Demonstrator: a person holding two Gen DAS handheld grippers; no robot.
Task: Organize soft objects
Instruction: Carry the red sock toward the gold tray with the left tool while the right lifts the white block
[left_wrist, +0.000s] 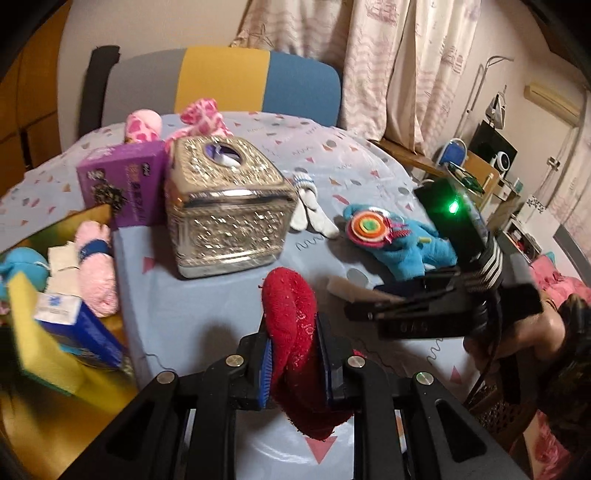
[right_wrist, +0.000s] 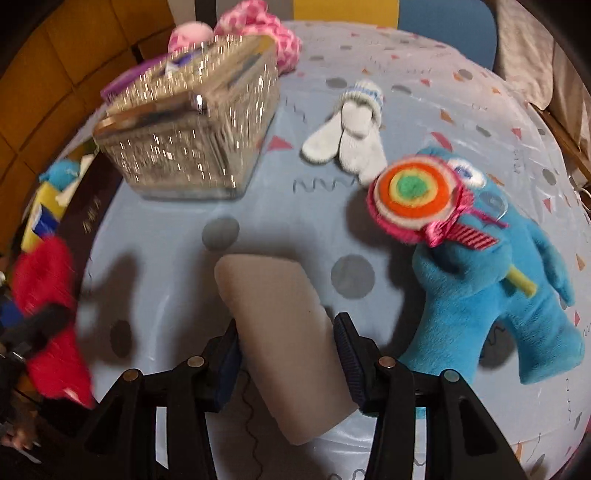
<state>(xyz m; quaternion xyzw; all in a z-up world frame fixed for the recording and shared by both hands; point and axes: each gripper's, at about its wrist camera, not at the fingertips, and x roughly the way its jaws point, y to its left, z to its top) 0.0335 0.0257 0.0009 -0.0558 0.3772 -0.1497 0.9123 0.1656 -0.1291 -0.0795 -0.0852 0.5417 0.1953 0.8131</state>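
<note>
My left gripper (left_wrist: 293, 354) is shut on a red fuzzy sock (left_wrist: 295, 332) and holds it above the table's front edge; the sock also shows blurred at the left of the right wrist view (right_wrist: 44, 280). My right gripper (right_wrist: 288, 354) is shut on a beige foam block (right_wrist: 280, 325), seen in the left wrist view (left_wrist: 347, 286). A blue plush toy (right_wrist: 491, 280) with a round felt lollipop (right_wrist: 415, 194) lies to the right. White gloves (right_wrist: 347, 140) lie behind it. Pink plush pieces (left_wrist: 203, 118) lie at the back.
A silver tissue box (left_wrist: 225, 206) stands mid-table beside a purple box (left_wrist: 122, 181). At left a container (left_wrist: 66, 229) holds a pink rolled towel (left_wrist: 96, 269), a blue toy, a yellow sponge (left_wrist: 33, 332) and a blue carton. A chair (left_wrist: 221, 81) stands behind the table.
</note>
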